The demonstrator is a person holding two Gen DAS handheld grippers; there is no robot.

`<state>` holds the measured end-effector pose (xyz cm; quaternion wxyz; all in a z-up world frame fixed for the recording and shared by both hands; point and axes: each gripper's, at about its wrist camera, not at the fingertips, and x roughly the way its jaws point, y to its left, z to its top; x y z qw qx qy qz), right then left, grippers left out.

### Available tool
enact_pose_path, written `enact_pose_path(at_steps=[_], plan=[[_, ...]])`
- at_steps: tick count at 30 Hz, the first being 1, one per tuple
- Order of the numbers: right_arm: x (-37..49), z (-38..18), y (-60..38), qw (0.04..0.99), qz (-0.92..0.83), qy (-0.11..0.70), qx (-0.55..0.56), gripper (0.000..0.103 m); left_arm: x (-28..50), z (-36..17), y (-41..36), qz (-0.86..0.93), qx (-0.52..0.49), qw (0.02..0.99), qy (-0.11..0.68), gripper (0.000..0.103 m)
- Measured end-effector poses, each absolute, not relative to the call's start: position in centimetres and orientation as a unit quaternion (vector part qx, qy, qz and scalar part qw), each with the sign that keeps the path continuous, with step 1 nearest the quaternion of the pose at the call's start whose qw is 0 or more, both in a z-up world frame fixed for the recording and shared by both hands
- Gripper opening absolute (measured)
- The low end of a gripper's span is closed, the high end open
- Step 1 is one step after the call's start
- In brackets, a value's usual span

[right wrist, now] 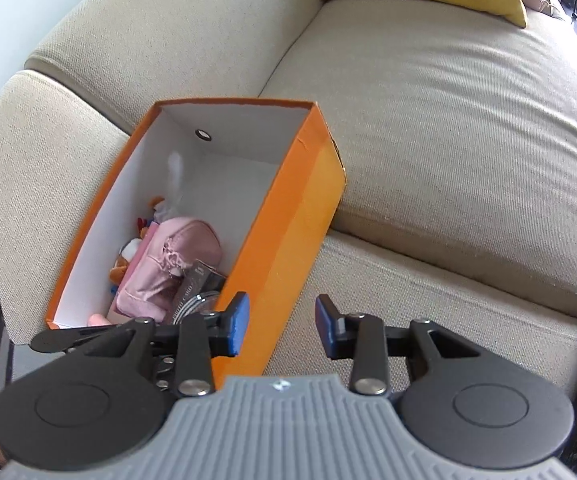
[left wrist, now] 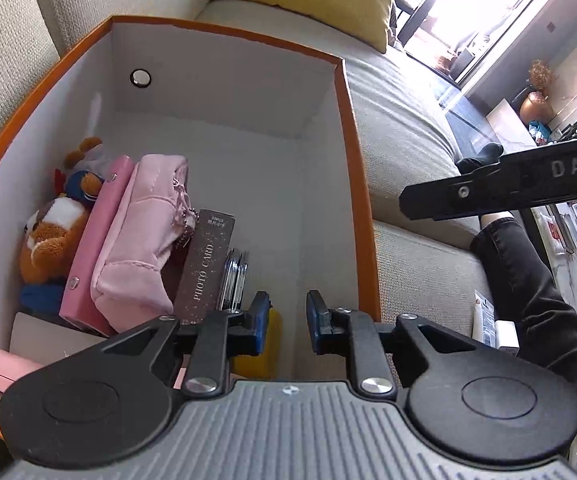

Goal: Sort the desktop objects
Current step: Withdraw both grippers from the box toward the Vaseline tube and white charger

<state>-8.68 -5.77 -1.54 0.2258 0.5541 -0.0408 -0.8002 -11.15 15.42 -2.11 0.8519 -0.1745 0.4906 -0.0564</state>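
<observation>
Left gripper (left wrist: 287, 322) hung inside orange cardboard box (left wrist: 352, 152), blue pads narrowly apart, empty. Right gripper (right wrist: 281, 326) gaped wider, empty, over box wall. Box, on woven beige sofa (right wrist: 448, 128), held plush pink pouch (left wrist: 140, 232), rectangular photo-card pack (left wrist: 204, 268).

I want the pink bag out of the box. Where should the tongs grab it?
Probably from above, at the pink pouch's top edge. It stands on end, wedged between the pink binder and the photo card box, so only its top is free.

Orange box (left wrist: 352, 168) right half bare, pink pouch (left wrist: 144, 232) and card pack (left wrist: 208, 264) crowding left
</observation>
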Motion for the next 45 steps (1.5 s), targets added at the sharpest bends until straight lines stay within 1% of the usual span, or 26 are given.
enact_pose_path(at_steps=[1, 6, 7, 10, 13, 17, 20, 26, 30, 34, 39, 43, 45], plan=[[-8.6, -1.6, -5.8, 0.227, -0.799, -0.041, 0.555, 0.039, -11.3, -2.0, 15.4, -0.058, -0.171, 0.854, 0.489, 0.016], [-8.4, -2.2, -6.2, 0.234, -0.794, -0.040, 0.560, 0.039, -11.5, -2.0, 14.8, -0.050, -0.127, 0.857, 0.497, 0.011], [-8.3, -2.3, -6.2, 0.235, -0.793, -0.039, 0.561, 0.039, -11.5, -2.3, 14.6, -0.049, -0.121, 0.856, 0.500, 0.009], [-8.0, -2.4, -6.4, 0.241, -0.790, -0.037, 0.563, 0.039, -11.6, -2.9, 14.4, -0.039, -0.103, 0.860, 0.499, 0.009], [-7.9, -2.6, -6.4, 0.244, -0.787, -0.037, 0.565, 0.039, -11.5, -3.5, 14.7, -0.041, -0.114, 0.854, 0.507, 0.009], [-7.8, -2.8, -6.3, 0.247, -0.786, -0.038, 0.566, 0.039, -11.5, -4.4, 14.6, -0.038, -0.096, 0.855, 0.509, 0.009], [-7.8, -2.8, -6.3, 0.250, -0.784, -0.035, 0.567, 0.039, -12.0, -3.6, 15.1, -0.053, -0.117, 0.861, 0.492, 0.009], [-7.8, -3.0, -6.2, 0.253, -0.781, -0.029, 0.571, 0.039, -13.1, -2.0, 15.1, -0.084, -0.096, 0.868, 0.479, 0.009], [-7.8, -3.3, -6.5, 0.254, -0.777, -0.031, 0.575, 0.039, -12.7, -2.7, 14.8, -0.100, -0.092, 0.858, 0.495, 0.009], [-7.4, -3.1, -6.0, 0.263, -0.776, -0.035, 0.572, 0.039, -11.8, -3.3, 16.4, -0.099, -0.160, 0.841, 0.508, 0.009], [-7.1, -3.0, -5.3, 0.276, -0.775, -0.036, 0.567, 0.039, -10.3, -3.6, 15.8, -0.080, -0.139, 0.823, 0.546, 0.009], [-6.1, -0.9, -6.4, 0.341, -0.781, 0.033, 0.523, 0.038, -10.9, -2.3, 16.2, -0.084, -0.153, 0.833, 0.525, 0.009], [-5.7, 0.6, -7.6, 0.389, -0.765, 0.076, 0.507, 0.029, -11.4, -1.5, 17.0, -0.087, -0.160, 0.841, 0.509, 0.009]])
